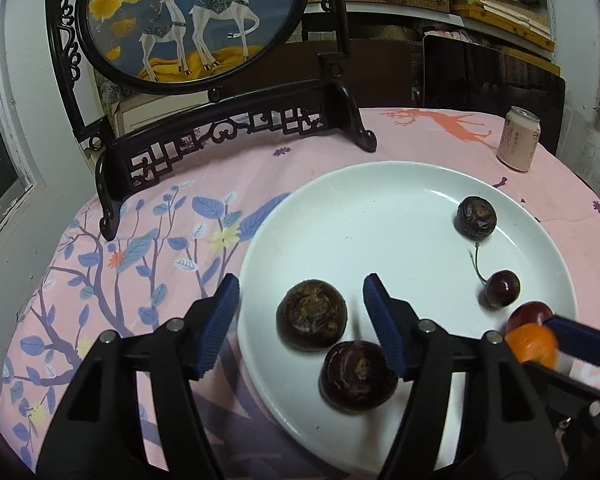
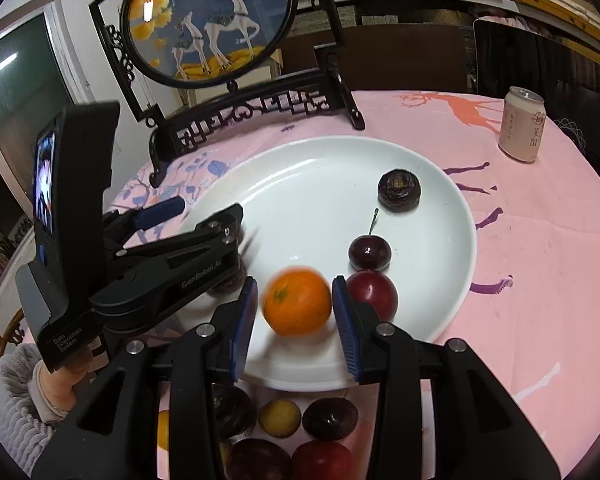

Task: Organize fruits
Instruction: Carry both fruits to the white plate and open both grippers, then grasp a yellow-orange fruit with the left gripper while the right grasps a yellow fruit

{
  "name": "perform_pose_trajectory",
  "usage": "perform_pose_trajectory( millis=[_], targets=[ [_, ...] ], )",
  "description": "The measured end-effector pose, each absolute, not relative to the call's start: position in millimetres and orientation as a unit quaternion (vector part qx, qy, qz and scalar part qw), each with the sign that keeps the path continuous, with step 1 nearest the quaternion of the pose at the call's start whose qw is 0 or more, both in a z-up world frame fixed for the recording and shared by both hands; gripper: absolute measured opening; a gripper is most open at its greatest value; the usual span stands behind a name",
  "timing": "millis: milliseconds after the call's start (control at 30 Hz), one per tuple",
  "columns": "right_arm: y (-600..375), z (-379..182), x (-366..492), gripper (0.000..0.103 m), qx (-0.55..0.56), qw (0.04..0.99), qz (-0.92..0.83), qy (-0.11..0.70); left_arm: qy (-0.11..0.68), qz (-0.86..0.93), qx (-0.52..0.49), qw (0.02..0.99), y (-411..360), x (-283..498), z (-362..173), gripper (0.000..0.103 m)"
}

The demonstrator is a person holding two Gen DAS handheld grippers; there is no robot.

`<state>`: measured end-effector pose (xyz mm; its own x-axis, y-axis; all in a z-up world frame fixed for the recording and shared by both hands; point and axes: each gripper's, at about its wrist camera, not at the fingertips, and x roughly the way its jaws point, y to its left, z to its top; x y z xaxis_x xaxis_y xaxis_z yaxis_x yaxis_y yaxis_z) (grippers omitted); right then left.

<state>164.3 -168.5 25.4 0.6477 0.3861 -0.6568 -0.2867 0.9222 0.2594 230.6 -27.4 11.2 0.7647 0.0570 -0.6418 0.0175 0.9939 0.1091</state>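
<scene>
**Orange going onto the plate**

The orange (image 2: 297, 301) sits between the blue pads of the right claw (image 2: 294, 322), low over the near edge of the white plate (image 2: 320, 184). It looks blurred, and a sliver of gap shows at each pad, so I judge it is being let go rather than carried; whether the pads touch it I cannot tell for sure. It is set beside a red plum (image 2: 374, 294) and a cherry (image 2: 369, 253), which suggests the smooth fruits are being gathered on that side.

The left claw (image 1: 300, 322) stands open over the other side of the plate, pads clear of the two dark water chestnuts (image 1: 311, 314) lying there; nothing is gripped. A third chestnut (image 1: 476, 217) rests alone near the far rim.

More fruit waits on the pink cloth just in front of the plate, under the right claw: a small yellow one (image 2: 280, 417) and several dark ones. They look like the next to go.

Farther back on the table stand a can (image 2: 522, 130) and a carved deer screen (image 2: 208, 20), both well apart from the plate.
</scene>
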Motion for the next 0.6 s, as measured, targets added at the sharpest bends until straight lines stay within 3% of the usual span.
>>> perform_pose_trajectory(
  millis=[100,400,600],
  targets=[
    [-173,36,154,0.063,0.070,0.915,0.181,0.354,0.342,0.012,0.047,0.939,-20,219,15,0.073],
    [-201,54,132,0.064,0.125,0.926,0.173,0.312,0.344,0.037,0.013,0.938,12,168,17,0.074],
    [-241,35,83,0.064,0.146,0.924,0.157,0.317,0.363,-0.026,0.012,0.931,5,122,12,0.076]
  ],
)
